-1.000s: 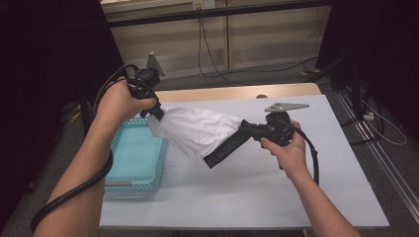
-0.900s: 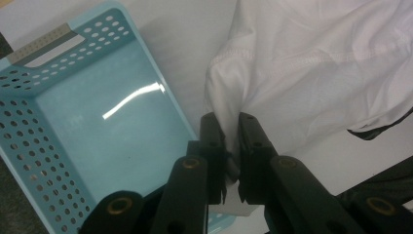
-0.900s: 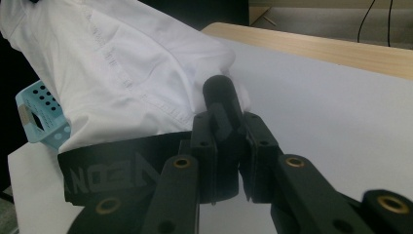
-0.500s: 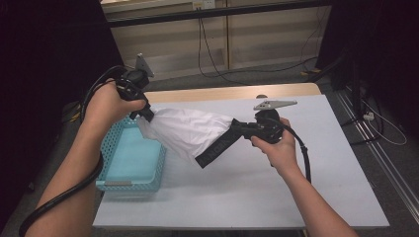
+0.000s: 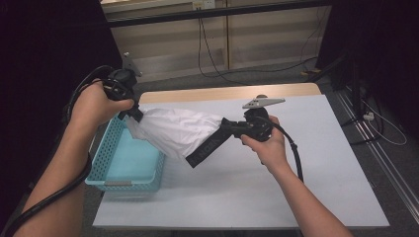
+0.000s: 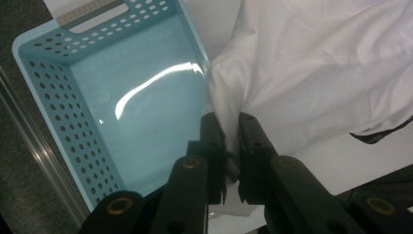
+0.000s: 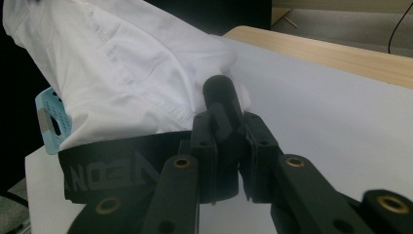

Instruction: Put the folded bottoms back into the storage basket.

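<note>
Right tool pinches the black waistband end of the white garment; left tool pinches the opposite end, suspending it above the desk's left edge. Risk: uneven pull drags fabric outside the blue basket.

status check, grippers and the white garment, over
Left gripper and right gripper both shut on white black-banded garment, stretched above turquoise perforated basket. Nothing in the way.

Probably a lab: black curtains, loose floor cables, a bare white-topped table.
</note>
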Tool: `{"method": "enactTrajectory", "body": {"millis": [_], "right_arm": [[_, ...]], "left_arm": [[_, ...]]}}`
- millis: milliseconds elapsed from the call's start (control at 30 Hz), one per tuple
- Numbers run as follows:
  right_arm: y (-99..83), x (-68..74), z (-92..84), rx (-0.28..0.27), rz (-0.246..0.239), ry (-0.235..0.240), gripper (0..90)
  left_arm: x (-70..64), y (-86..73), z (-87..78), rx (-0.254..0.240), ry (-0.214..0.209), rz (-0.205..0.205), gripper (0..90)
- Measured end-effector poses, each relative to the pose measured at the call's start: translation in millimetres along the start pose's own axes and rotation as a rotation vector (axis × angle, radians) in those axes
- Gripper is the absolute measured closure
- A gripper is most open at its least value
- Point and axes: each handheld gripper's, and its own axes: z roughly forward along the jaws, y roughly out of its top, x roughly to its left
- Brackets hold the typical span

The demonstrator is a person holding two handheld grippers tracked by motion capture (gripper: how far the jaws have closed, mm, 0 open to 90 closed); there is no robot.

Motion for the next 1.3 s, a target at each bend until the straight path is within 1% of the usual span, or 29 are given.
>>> {"method": "enactTrajectory", "body": {"millis": [200, 267, 367, 400, 500, 667, 733, 833, 967, 1167, 1200, 1300], "right_arm": [[2.0, 5.0, 5.1, -0.001, -0.003, 0.011, 78.0], [2.4, 7.1, 6.7, -0.001, -0.006, 0.015, 78.1], [3.6, 9.6, 8.4, -0.002, -0.006, 0.02, 78.1], [4.2, 10.3, 9.0, -0.004, -0.008, 0.022, 78.1], [6.1, 12.3, 10.4, -0.005, -0.012, 0.025, 78.0], [6.9, 14.5, 13.5, -0.003, -0.018, 0.031, 78.0], [6.6, 14.9, 14.9, -0.003, -0.016, 0.033, 78.1], [6.5, 16.0, 16.0, -0.009, -0.011, 0.039, 78.1], [5.0, 17.9, 20.0, -0.002, -0.01, 0.044, 78.1], [3.2, 23.9, 25.9, 0.003, -0.011, 0.056, 78.0], [3.0, 24.6, 26.9, 0.004, -0.013, 0.057, 78.1], [4.0, 27.6, 29.3, 0.008, -0.016, 0.057, 78.0]], "left_arm": [[7.4, -0.8, -1.5, 0.006, 0.009, -0.015, 83.2], [10.2, -1.2, -2.8, 0.004, 0.005, -0.018, 83.3], [13.8, -3.0, -6.6, -0.005, 0.0, -0.034, 83.4], [14.6, -3.8, -7.6, -0.003, -0.001, -0.037, 83.4], [15.2, -5.7, -9.8, 0.002, 0.001, -0.032, 83.4], [16.9, -7.2, -10.9, 0.007, 0.015, -0.03, 83.4], [17.8, -7.8, -10.6, 0.004, 0.015, -0.035, 83.4], [19.0, -8.0, -9.4, 0.005, 0.027, -0.038, 83.4], [22.2, -9.3, -9.0, 0.014, 0.025, -0.046, 83.4], [28.0, -13.7, -8.7, 0.027, 0.031, -0.059, 83.4], [28.8, -14.6, -8.9, 0.027, 0.026, -0.066, 83.4], [31.0, -16.3, -9.6, 0.023, 0.031, -0.072, 83.4]]}}
